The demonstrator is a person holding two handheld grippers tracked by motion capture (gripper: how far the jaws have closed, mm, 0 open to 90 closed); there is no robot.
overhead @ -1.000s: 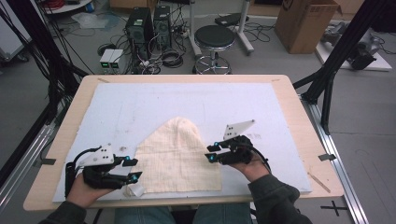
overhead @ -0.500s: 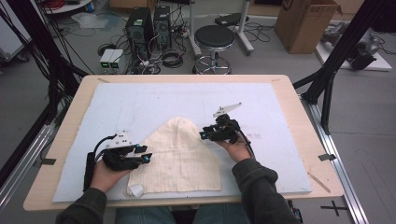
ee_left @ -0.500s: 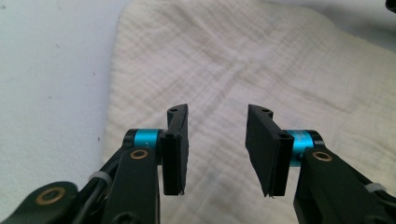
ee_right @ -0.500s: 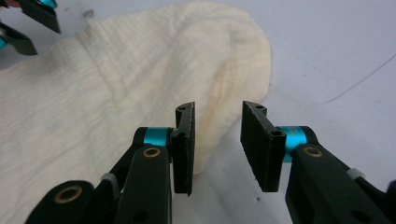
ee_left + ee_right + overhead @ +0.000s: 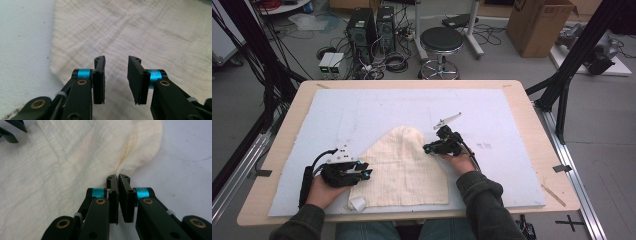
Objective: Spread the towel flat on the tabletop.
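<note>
1. The cream cloth (image 5: pixel 399 167) lies flat on the pale blue mat (image 5: pixel 492 107), reaching the worktop's (image 5: pixel 534 127) near edge; the far half of the mat is bare.
2. The left gripper (image 5: pixel 362 172) sits at the cloth's left edge; its fingers (image 5: pixel 99 75), just closing, stand apart over the fabric.
3. The right gripper (image 5: pixel 428 148) is at the cloth's right edge; its fingers (image 5: pixel 113 192), just closed, pinch a fold of the cloth.
4. Beyond the worktop stand a stool (image 5: pixel 441 42), computers (image 5: pixel 372 25) and a cardboard box (image 5: pixel 539 22).

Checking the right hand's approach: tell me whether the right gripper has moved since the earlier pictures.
Yes. The right gripper has moved up the blue mat, away from its near edge, to the cloth's right edge, its jaws closing there.
</note>
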